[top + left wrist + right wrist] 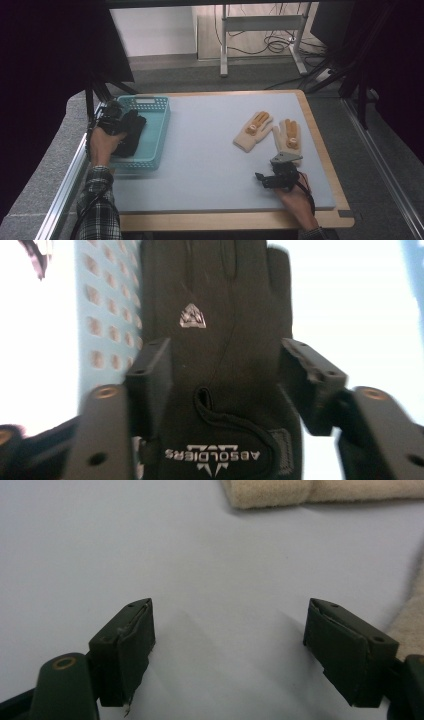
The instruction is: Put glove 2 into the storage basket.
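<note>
Left gripper view: your left gripper (225, 385) clamps the black glove (220, 340) over the basket (107, 330), ready to drop; your right gripper (230, 645) idles, jaws spread.

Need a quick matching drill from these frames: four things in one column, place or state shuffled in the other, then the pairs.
1. black glove
2. cream gloves
3. left tool
4. right tool

a. open over bare mat
b. in the blue basket
c. lying on the grey mat, right side
d. jaws either side of the black glove

Pairs: 1-b, 2-c, 3-d, 4-a
</note>
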### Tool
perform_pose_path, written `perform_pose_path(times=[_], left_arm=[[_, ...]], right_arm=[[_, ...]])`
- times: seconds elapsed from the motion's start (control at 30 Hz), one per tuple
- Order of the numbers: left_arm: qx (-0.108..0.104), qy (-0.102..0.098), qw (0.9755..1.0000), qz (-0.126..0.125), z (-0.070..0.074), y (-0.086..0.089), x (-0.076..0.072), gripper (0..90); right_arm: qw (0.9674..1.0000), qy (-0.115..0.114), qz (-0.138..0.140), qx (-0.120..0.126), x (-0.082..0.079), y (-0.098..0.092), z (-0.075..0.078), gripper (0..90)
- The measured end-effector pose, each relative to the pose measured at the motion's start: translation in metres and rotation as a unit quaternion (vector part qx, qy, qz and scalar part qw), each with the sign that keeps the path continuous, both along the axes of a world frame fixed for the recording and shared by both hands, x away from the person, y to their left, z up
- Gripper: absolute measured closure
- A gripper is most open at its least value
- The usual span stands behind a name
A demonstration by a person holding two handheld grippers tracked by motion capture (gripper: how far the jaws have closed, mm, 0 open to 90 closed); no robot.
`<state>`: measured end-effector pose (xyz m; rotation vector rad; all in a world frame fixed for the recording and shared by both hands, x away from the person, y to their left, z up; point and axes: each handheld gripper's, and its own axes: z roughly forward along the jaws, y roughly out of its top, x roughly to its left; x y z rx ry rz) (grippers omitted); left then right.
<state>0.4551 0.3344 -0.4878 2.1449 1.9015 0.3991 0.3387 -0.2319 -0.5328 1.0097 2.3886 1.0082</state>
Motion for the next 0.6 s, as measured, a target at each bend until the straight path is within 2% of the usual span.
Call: perform_pose_path(times=[0.07, 0.2, 0.27, 0.3, 0.37, 0.43, 0.53, 0.6], left_arm=[[0.010, 0.022, 0.9997, -0.001, -0.010, -0.003, 0.007, 49.7], [-0.004, 0.040, 0.9991, 0.014, -0.014, -0.003, 0.014, 67.3], [0.000, 0.037, 0.9992, 0.013, -0.009, -0.004, 0.014, 79.0], [0.003, 0.034, 0.9993, 0.014, -0.006, -0.005, 0.014, 81.5], [0.000, 0.022, 0.9995, 0.021, 0.002, -0.004, 0.012, 82.8], [-0.013, 0.002, 0.9995, 0.029, 0.009, 0.000, 0.009, 82.9], [-0.015, -0.024, 0.9990, 0.035, 0.016, 0.003, 0.008, 82.8], [-0.022, -0.022, 0.9989, 0.034, 0.013, 0.002, 0.011, 82.2]], right_arm=[[1.0000, 0.000, 0.000, 0.000, 0.000, 0.000, 0.000, 20.1], [1.0000, 0.000, 0.000, 0.000, 0.000, 0.000, 0.000, 20.1], [1.0000, 0.000, 0.000, 0.000, 0.000, 0.000, 0.000, 20.1], [1.0000, 0.000, 0.000, 0.000, 0.000, 0.000, 0.000, 20.1], [1.0000, 0.000, 0.000, 0.000, 0.000, 0.000, 0.000, 20.1], [1.0000, 0.000, 0.000, 0.000, 0.000, 0.000, 0.000, 20.1], [1.0000, 0.000, 0.000, 0.000, 0.000, 0.000, 0.000, 20.1], [1.0000, 0.000, 0.000, 0.000, 0.000, 0.000, 0.000, 20.1]])
